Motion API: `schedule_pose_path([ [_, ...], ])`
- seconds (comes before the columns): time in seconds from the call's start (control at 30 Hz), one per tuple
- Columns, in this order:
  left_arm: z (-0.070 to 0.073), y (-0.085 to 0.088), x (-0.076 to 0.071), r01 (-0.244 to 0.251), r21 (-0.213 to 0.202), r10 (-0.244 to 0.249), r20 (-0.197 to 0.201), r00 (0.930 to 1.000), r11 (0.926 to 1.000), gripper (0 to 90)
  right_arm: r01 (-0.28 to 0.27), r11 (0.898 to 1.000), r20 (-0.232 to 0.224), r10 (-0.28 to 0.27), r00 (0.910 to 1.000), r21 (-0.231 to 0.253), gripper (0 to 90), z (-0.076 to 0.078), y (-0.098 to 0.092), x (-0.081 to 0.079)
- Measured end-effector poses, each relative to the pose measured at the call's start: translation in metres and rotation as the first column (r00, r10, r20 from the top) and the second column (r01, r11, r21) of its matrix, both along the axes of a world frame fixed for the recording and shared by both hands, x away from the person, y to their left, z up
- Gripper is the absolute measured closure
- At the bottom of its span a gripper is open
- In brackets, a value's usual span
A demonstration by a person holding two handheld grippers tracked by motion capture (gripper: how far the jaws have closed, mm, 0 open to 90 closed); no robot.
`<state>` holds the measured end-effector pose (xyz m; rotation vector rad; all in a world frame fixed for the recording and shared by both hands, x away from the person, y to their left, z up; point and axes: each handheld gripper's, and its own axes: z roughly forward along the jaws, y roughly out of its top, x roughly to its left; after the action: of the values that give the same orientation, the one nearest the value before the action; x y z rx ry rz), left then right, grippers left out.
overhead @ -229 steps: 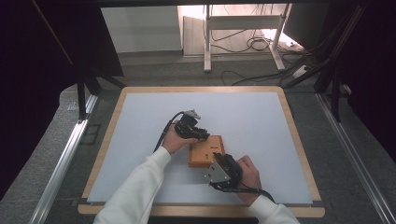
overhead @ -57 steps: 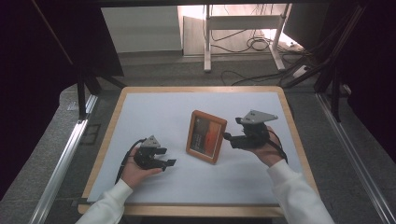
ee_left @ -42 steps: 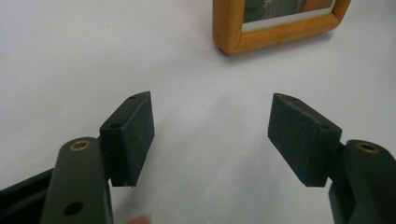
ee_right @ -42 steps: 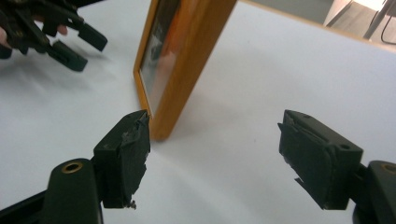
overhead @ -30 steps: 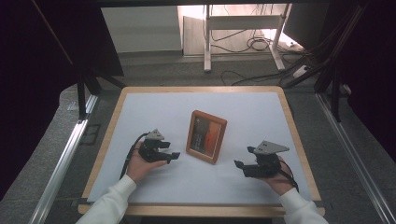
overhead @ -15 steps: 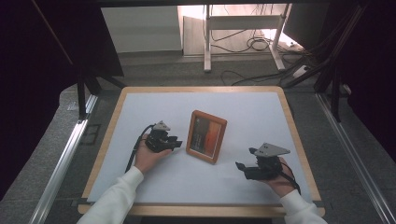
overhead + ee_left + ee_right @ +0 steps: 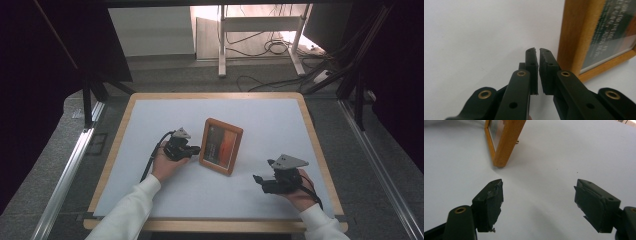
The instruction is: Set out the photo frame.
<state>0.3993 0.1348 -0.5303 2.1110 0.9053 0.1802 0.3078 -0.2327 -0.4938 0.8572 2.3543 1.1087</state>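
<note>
A wooden picture frame stands upright in the middle of the white mat, its glass towards the person. My left gripper lies level just left of the frame's left edge, apart from it. In the left gripper view its jaws have just been closing to a thin slit with nothing between them, and the frame's wooden side rises right beyond the tips. My right gripper rests at the front right, open and holding nothing. In the right gripper view the frame stands farther off.
The white mat sits in a wooden-edged table top. Dark stands and metal rails flank the table, and cables lie on the floor beyond its far edge.
The left gripper has moved right, up to the frame's left edge, and its jaws have closed. The right gripper has stayed put. Much earlier the frame lay flat; it stands now.
</note>
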Motion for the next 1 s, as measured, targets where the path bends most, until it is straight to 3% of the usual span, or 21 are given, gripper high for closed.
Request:
schedule_pose_path([
  [1.0, 0.0001, -0.0043, -0.0043, 0.035, 0.023, -0.035, 0.006, 0.9994, 0.9991, 89.9, -0.005, 1.0, 0.026, 0.005, 0.9997, -0.008, 23.0, 0.0017, 0.0012, 0.0008],
])
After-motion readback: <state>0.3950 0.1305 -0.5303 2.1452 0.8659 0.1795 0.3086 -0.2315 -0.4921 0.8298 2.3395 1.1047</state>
